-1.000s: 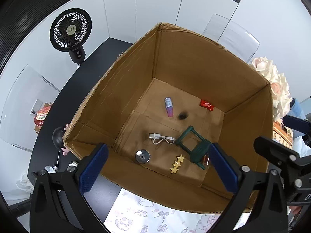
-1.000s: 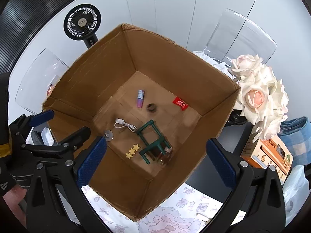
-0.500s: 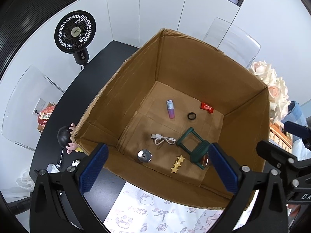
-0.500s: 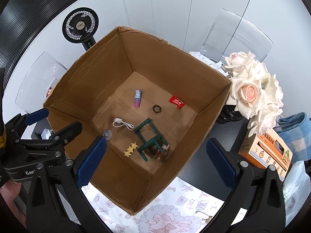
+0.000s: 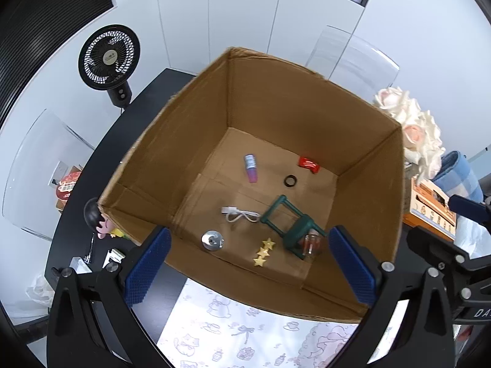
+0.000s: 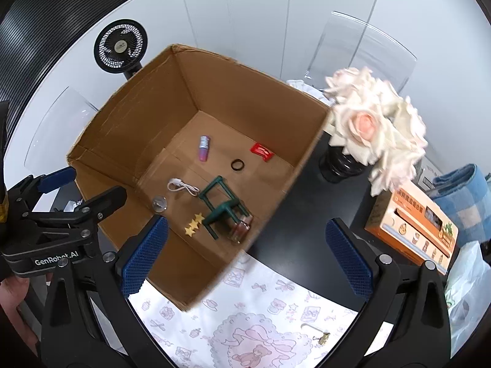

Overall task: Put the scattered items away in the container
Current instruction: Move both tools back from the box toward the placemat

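Left claw (image 5: 248, 271): you hold it spread wide and empty above the near rim of the cardboard box (image 5: 310, 113).
Box floor, left to right: metal disc (image 5: 211, 240), white cable (image 5: 241, 214), lilac tube (image 5: 251, 168), gold stars (image 5: 264, 252), black ring (image 5: 290, 181), green toy chair (image 5: 290, 225) on its side, red packet (image 5: 309, 164).
Handling: all look light; cable limp, stars thin and flat, chair stiff, best taken by a leg.
Right claw (image 6: 247, 259): spread, empty, over the box's near right corner.
Outside the box: a small gold clip (image 6: 322, 337) lies on the patterned mat (image 6: 270, 331).
Hard to see: a small jar (image 5: 311, 243) is half hidden behind the chair; a figurine (image 5: 98, 220) left of the box is cut off by its wall.
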Motion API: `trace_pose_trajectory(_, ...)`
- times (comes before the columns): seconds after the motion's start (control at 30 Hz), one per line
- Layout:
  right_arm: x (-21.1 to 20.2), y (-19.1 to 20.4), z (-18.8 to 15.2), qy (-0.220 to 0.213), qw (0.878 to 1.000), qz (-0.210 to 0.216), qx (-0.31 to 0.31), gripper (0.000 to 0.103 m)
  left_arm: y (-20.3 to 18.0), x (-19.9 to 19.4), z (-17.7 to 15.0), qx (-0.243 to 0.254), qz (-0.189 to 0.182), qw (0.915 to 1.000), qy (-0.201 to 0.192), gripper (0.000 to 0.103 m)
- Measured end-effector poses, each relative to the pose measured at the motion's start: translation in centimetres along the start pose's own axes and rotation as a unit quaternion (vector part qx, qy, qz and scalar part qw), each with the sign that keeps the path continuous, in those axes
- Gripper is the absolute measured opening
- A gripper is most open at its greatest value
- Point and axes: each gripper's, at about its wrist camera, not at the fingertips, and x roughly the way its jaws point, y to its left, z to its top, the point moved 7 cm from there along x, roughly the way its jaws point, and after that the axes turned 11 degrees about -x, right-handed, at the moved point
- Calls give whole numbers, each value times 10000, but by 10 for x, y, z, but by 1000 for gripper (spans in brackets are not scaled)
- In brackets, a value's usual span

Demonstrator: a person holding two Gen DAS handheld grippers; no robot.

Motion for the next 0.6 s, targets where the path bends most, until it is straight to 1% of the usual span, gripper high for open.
trace_pose_trajectory(0.4, -27, -45, -47, -123, 9989, -175, 426, 103, -53, -14, -18, 368, -195, 9991, -37, 102)
trace_pose_trajectory(0.6, -43, -71, -78, -163, 9969, -292, 708, 103, -88, -19, -34, 671, -293, 9973, -24, 102)
